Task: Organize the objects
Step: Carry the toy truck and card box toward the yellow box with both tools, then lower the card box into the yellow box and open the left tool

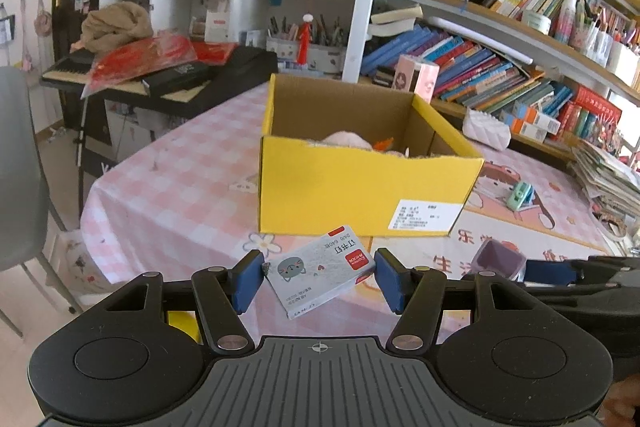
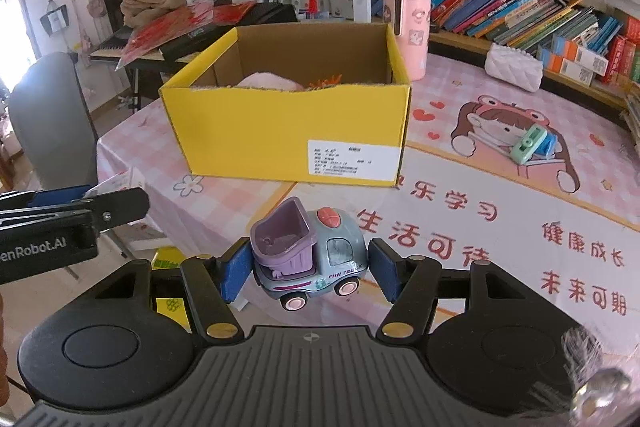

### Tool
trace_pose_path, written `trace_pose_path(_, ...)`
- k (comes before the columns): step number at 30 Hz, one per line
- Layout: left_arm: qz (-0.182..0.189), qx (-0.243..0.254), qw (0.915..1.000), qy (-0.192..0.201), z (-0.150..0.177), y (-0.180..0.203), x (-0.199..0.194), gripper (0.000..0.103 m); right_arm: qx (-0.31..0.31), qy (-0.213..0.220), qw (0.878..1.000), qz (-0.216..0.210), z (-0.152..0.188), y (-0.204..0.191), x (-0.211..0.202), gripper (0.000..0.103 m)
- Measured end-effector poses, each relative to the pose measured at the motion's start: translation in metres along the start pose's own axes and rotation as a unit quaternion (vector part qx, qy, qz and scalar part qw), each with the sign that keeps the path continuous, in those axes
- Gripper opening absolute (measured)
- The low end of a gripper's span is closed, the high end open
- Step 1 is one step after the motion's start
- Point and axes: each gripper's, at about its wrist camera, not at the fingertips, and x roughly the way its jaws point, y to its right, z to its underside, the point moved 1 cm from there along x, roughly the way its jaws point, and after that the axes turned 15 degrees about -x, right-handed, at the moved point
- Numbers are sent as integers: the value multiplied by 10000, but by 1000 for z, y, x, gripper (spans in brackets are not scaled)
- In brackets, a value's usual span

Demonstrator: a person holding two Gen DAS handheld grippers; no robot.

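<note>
My left gripper (image 1: 319, 265) is shut on a small grey staple box (image 1: 316, 277) printed with a cat, and holds it tilted above the table's near edge. My right gripper (image 2: 309, 259) is shut on a toy truck (image 2: 320, 267) with a purple tipper and grey-blue cab. An open yellow cardboard box (image 1: 360, 187) (image 2: 288, 131) stands just beyond both, with a pink plush (image 2: 268, 82) and something orange inside. The left gripper's side (image 2: 116, 207) shows at the left of the right wrist view. The truck's tipper (image 1: 500, 259) shows at the right of the left wrist view.
A green and blue stapler (image 2: 534, 145) and a white quilted pouch (image 2: 514, 67) lie on the pink tablecloth (image 2: 480, 227) to the right. A pink cylinder (image 2: 408, 31) stands behind the box. Bookshelves (image 2: 520, 7) line the back. A grey chair (image 1: 20, 167) stands left of the table.
</note>
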Motion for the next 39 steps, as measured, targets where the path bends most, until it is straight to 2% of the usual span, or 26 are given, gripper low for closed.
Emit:
trace_pose_path(10, 58, 243, 9980, 577, -37, 20, 14, 59, -28, 603, 9980, 196, -40, 27, -2, 61)
trace_pose_path(18, 7, 302, 9958, 864, -70, 48, 49, 59, -70, 1014, 9946, 192, -89, 65, 25, 61)
trace_pose_path(24, -163, 361, 9962, 780, -79, 66, 84, 59, -116, 1121, 9935, 128, -112, 93, 53, 61)
trace_pose_path(31, -501, 546, 9962, 451, -74, 78, 123, 59, -164, 1088, 9939, -100, -126, 112, 86, 61)
trace_pose_path(39, -784, 1016, 9915, 238, -65, 93, 154, 60, -458, 742, 9943, -606, -130, 109, 123, 61)
